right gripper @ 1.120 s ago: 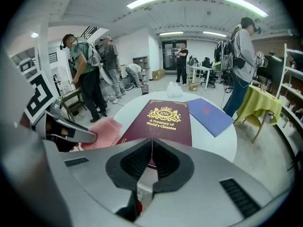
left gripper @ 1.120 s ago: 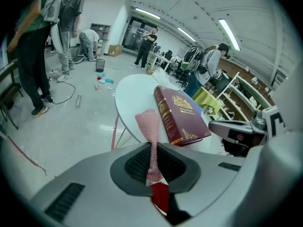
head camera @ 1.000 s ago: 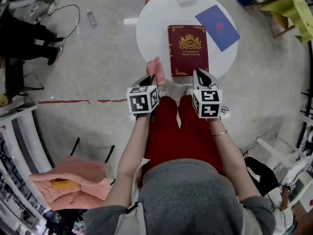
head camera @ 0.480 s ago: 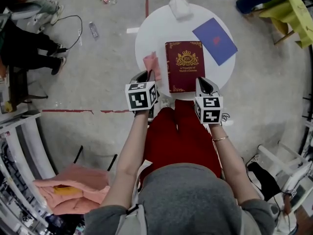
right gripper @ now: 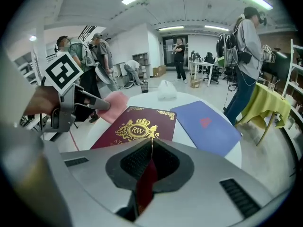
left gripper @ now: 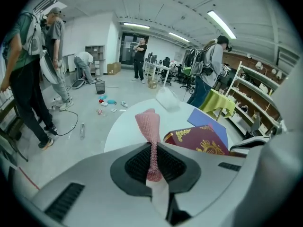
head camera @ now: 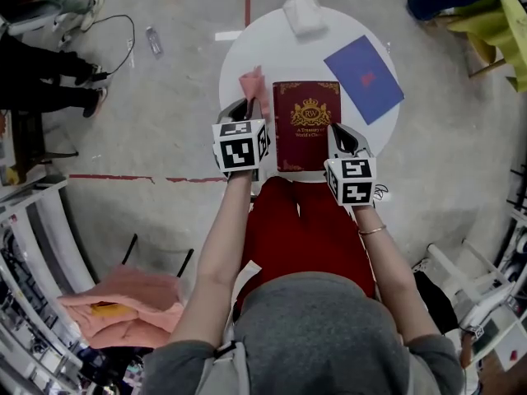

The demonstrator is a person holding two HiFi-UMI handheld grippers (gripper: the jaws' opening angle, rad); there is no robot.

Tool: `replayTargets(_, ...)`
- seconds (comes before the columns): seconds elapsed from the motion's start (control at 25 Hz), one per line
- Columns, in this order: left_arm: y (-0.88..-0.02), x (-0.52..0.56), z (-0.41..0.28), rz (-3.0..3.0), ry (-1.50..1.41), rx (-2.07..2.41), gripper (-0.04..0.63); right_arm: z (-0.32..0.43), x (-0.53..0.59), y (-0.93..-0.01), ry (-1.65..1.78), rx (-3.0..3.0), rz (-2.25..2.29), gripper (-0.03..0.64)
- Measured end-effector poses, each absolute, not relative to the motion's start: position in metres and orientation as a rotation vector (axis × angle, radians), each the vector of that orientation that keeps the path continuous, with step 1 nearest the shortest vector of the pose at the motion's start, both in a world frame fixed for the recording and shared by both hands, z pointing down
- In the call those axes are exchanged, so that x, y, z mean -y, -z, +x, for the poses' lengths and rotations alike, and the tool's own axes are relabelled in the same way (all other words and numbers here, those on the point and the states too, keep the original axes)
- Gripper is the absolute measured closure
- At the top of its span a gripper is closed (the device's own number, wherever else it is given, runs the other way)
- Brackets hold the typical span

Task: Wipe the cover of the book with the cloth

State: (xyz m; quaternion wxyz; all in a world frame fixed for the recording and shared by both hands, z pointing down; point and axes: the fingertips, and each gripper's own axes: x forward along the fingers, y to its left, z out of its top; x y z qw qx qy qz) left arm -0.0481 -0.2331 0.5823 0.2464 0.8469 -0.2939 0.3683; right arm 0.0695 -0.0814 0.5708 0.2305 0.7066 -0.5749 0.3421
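Note:
A dark red book point(head camera: 306, 126) with a gold crest lies on the round white table point(head camera: 247, 52), its near edge at the table's rim. My right gripper point(head camera: 342, 132) is shut on that near edge, at the right corner; the red cover shows between the jaws in the right gripper view point(right gripper: 150, 150). My left gripper point(head camera: 247, 109) is shut on a pink cloth point(head camera: 254, 85), which sticks up beyond the jaws just left of the book. In the left gripper view the cloth point(left gripper: 150, 126) stands upright and the book point(left gripper: 201, 141) lies to its right.
A blue folder point(head camera: 365, 67) lies at the table's right, and a white crumpled bag point(head camera: 301, 11) at its far edge. Several people stand around the room. A pink garment point(head camera: 123, 307) lies on a chair at the lower left.
The book has come nearer to the table's near edge and to me. My left gripper with the cloth has moved forward alongside the book's left side.

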Motion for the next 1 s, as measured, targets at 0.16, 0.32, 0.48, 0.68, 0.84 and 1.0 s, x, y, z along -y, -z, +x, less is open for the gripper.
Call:
replayTargets(0.16,-0.584,0.246,-0.028,2.35,-1.045,0.799,0.563,0.075,0.093,-0.576,-0.959,1.604,1.923,0.588)
replayTargets(0.32,-0.587,0.243,-0.013,2.382,-1.084,0.759,0.563,0.078,0.097,-0.58,-0.972,1.611,1.907,0.588)
replayTargets(0.48,-0.582,0.232,-0.006,2.414,-1.12,0.708,0.563,0.076,0.098,-0.577,-0.974,1.614,1.9,0.588)
replayTargets(0.68,-0.586,0.214,-0.008,2.434,-1.149,0.666,0.563,0.072,0.092,-0.578,-0.968,1.613,1.894,0.588)
replayTargets(0.84,-0.585,0.196,-0.012,2.446,-1.17,0.634,0.563,0.069,0.082,-0.579,-0.966,1.602,1.888,0.588)
replayTargets(1.0,-0.587,0.179,-0.02,2.44,-1.18,0.617,0.563,0.062,0.073,-0.581,-0.961,1.599,1.88,0.588)
